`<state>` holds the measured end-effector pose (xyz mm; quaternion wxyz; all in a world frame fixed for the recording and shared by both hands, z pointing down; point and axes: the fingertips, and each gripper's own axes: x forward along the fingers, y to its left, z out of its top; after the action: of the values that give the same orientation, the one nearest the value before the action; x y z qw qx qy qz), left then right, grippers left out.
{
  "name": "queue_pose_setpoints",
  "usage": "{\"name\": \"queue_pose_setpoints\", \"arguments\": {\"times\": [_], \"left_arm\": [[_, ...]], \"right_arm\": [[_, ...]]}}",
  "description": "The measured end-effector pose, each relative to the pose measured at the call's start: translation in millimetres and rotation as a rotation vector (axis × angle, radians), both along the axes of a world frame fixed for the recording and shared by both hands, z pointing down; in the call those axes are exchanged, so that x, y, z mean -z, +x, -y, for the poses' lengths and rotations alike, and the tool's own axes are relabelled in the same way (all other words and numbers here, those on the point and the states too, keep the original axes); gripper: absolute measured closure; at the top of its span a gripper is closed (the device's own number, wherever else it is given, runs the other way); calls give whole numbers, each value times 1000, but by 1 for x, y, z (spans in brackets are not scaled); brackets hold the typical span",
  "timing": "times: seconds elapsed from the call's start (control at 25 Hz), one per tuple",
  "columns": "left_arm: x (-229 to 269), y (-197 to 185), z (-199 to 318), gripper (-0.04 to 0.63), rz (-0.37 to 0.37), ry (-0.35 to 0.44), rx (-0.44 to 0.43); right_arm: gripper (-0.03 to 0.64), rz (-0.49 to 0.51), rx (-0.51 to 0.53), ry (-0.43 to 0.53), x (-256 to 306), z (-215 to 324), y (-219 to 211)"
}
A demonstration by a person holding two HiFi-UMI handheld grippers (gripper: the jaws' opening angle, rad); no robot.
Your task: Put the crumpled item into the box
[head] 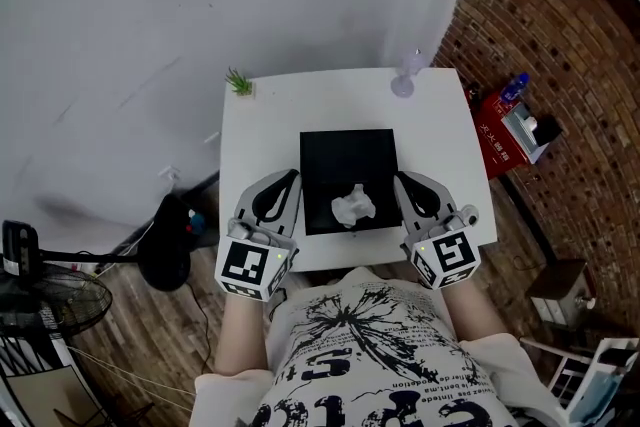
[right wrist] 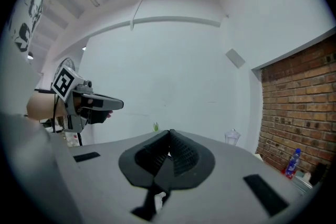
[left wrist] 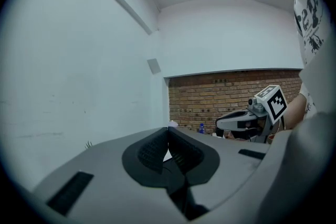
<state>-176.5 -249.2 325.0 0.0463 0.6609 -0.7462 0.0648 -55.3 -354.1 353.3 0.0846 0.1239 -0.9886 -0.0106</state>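
A crumpled white item (head: 353,205) lies inside the flat black box (head: 345,155) in the middle of the white table (head: 260,135), close to the box's near edge. My left gripper (head: 291,177) rests just left of the box, tips together and nothing between them; its own view shows the ribbed pads (left wrist: 155,148) meeting at the tip. My right gripper (head: 401,178) sits just right of the box, also shut and empty, with its pads (right wrist: 181,153) closed on each other. Each gripper view tilts upward and shows the other gripper across the table, not the item.
A small green plant (head: 239,82) stands at the table's far left corner and a clear glass (head: 404,75) at the far right. On the floor lie a red box (head: 499,127) with a blue bottle (head: 515,86), a black bag (head: 168,240) and a fan (head: 40,300).
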Motion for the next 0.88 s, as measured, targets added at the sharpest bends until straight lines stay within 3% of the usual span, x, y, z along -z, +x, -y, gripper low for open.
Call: {"name": "queue_pose_setpoints", "arguments": {"times": [0.88], "left_arm": [[0,13,17,581,27,-24,-8]], "right_arm": [[604,5,4,-1,-2,11,7]]}}
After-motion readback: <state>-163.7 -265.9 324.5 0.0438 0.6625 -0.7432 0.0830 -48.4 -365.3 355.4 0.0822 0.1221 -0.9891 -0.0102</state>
